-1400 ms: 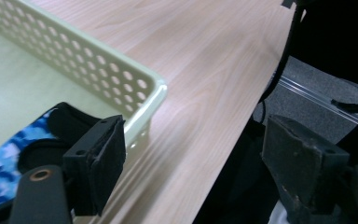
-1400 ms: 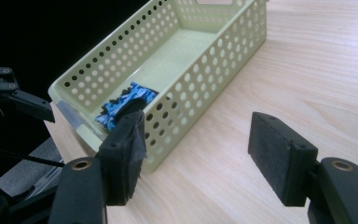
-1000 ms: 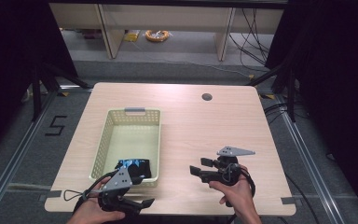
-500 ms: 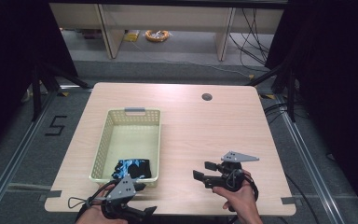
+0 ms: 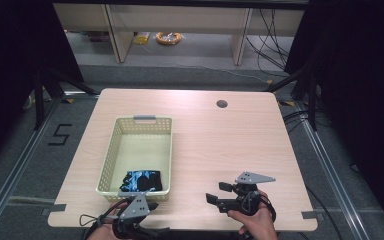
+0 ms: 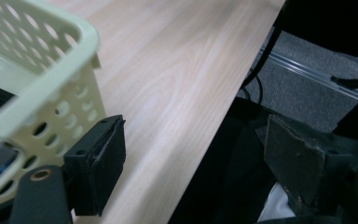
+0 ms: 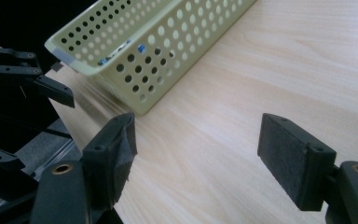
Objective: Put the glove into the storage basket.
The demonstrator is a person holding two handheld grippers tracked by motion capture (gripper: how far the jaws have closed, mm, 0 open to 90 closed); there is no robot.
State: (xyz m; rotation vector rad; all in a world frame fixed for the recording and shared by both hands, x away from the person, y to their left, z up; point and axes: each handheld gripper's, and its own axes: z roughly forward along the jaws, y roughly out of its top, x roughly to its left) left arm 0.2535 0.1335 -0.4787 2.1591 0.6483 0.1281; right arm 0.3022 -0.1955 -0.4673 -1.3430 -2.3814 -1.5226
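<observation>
My left tool is at the near edge of the surface, just beside the near wall of the pale green basket. Its jaws are spread wide and nothing is between them. My right tool is low over the bare wood, well apart from the basket; its jaws have just been opening and are also empty. The dark cloth with blue print lies inside the basket, at its near end.
</observation>
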